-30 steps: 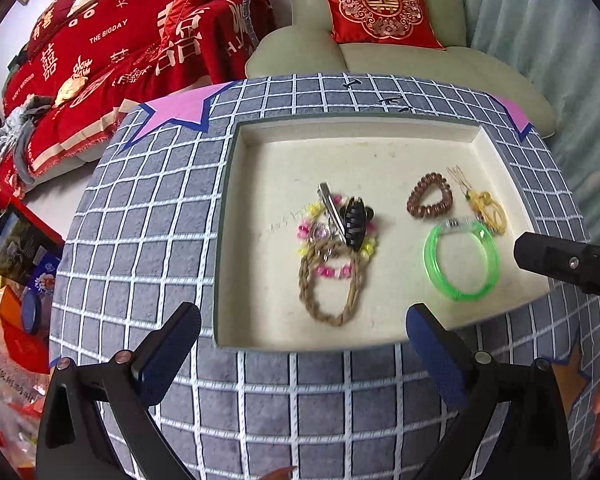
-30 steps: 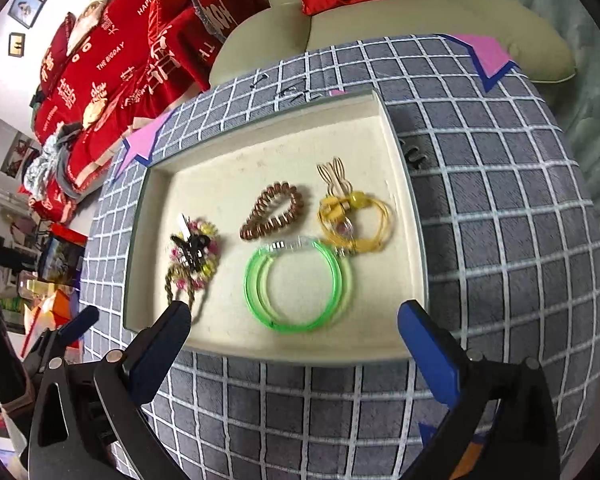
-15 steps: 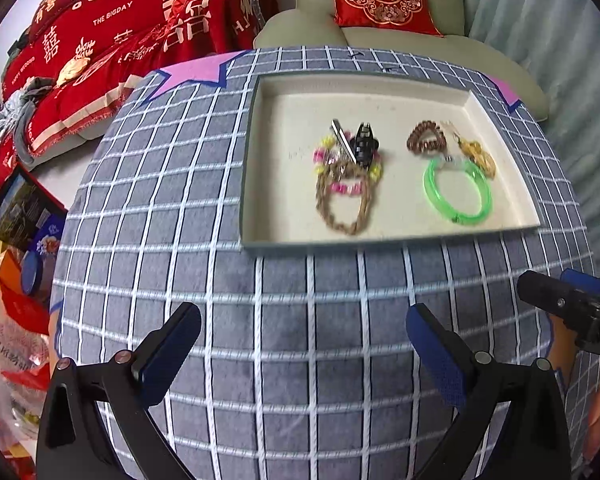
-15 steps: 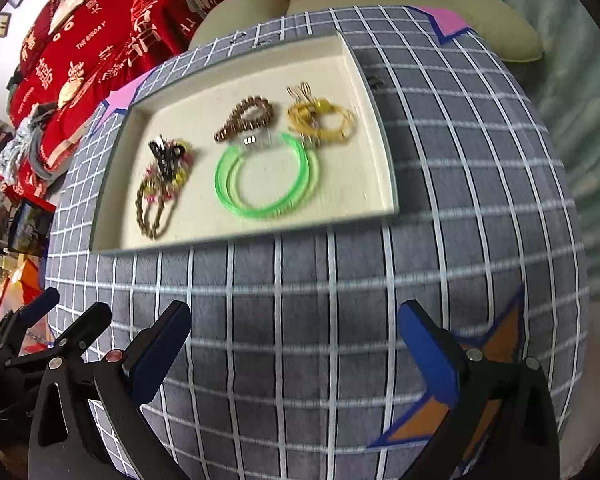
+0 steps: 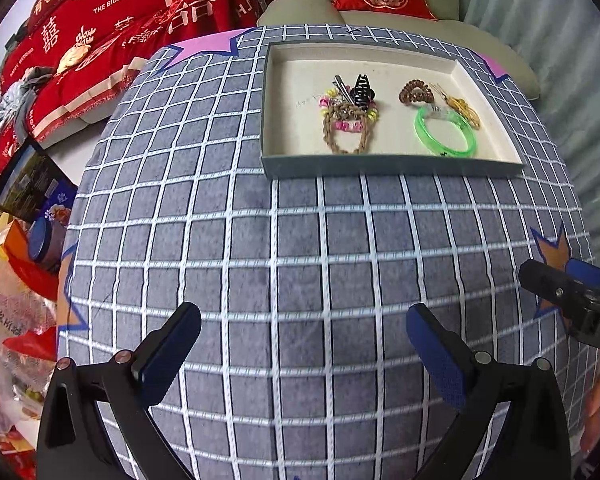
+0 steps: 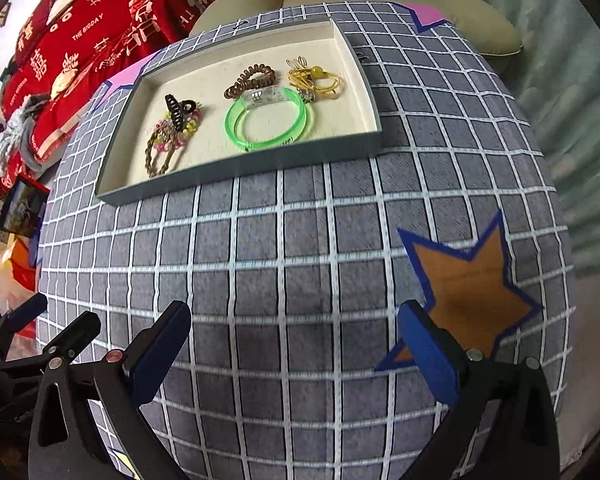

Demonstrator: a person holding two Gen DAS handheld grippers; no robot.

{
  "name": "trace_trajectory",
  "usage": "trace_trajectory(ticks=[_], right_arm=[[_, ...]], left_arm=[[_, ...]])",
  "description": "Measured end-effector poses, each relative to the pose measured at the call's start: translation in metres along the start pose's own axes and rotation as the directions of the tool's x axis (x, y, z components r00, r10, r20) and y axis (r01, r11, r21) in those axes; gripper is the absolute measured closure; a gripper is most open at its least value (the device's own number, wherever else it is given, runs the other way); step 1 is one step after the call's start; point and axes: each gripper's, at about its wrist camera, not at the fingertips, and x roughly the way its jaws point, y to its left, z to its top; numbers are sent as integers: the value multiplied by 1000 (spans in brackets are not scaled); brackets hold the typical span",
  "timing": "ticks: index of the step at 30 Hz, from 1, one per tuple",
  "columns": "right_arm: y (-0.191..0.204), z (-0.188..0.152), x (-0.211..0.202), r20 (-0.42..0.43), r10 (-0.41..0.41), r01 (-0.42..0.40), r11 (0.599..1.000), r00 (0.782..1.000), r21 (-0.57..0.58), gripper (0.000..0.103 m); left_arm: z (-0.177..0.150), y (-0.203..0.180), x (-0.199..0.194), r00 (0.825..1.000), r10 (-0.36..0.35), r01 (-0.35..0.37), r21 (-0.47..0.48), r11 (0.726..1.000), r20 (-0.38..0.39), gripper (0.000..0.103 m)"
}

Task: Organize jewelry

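Note:
A shallow grey tray (image 5: 388,166) (image 6: 252,168) with a cream floor sits at the far side of the table. In it lie a green bangle (image 5: 444,134) (image 6: 270,122), a brown spiral hair tie (image 5: 415,94) (image 6: 250,80), a yellow cord charm (image 5: 462,108) (image 6: 318,80), a black claw clip (image 5: 362,92) (image 6: 179,110), and a braided brown bracelet with coloured beads (image 5: 348,128) (image 6: 164,148). My left gripper (image 5: 302,344) and right gripper (image 6: 294,342) are open and empty, well back from the tray over the cloth.
The table has a grey checked cloth (image 5: 300,240) with an orange star patch (image 6: 468,280) at the near right and pink patches at the far corners. A beige sofa (image 5: 380,20) with red cushions stands behind. Bags and boxes (image 5: 16,240) lie on the floor at the left.
Both grippers have pulled back from the tray toward the near edge of the table. The jewelry in the tray has not moved.

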Motion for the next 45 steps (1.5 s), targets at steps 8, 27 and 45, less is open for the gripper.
trace_trajectory(ticks=[8,27,45], right_arm=[[5,-17,-28,56,-28,28,1000,998,-5,0],[21,-53,-81,227,-146,161,986,963,-47,0],[25,-55,-93,254,-145,160,986,956,-40,0]], left_arm=[[-21,5,-24,999,-1,0,10,1000,34,0],[-48,15,-59,993,3,-2,-3,1000,117,0],[-48,22,-68,991,8,-6,-16,1000,135,0]])
